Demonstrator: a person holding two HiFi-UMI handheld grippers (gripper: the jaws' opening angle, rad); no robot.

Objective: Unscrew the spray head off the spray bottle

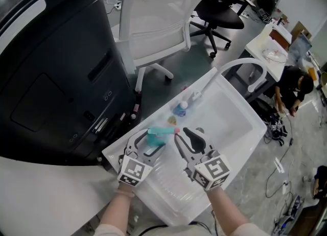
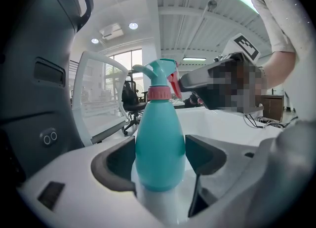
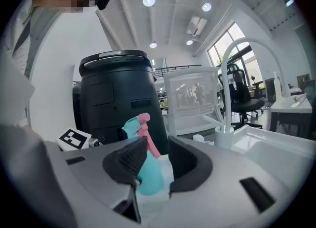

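A teal spray bottle (image 2: 160, 143) with a pink collar and a teal spray head (image 2: 159, 71) stands between the pads of my left gripper (image 2: 160, 162), which is shut on its body. In the head view the left gripper (image 1: 153, 142) holds the bottle (image 1: 155, 138) over the near end of the white sink (image 1: 232, 112). My right gripper (image 1: 188, 134) is at the spray head from the right. In the right gripper view the pink trigger (image 3: 150, 140) lies between the jaws of the right gripper (image 3: 157, 155), against the left pad, with a small gap to the right pad.
A white curved faucet (image 1: 246, 69) rises at the sink's far end, with small bottles (image 1: 180, 109) beside it. A large black bin (image 1: 56, 66) stands to the left and a white chair (image 1: 163, 18) behind. A crouching person (image 1: 292, 88) is at the right.
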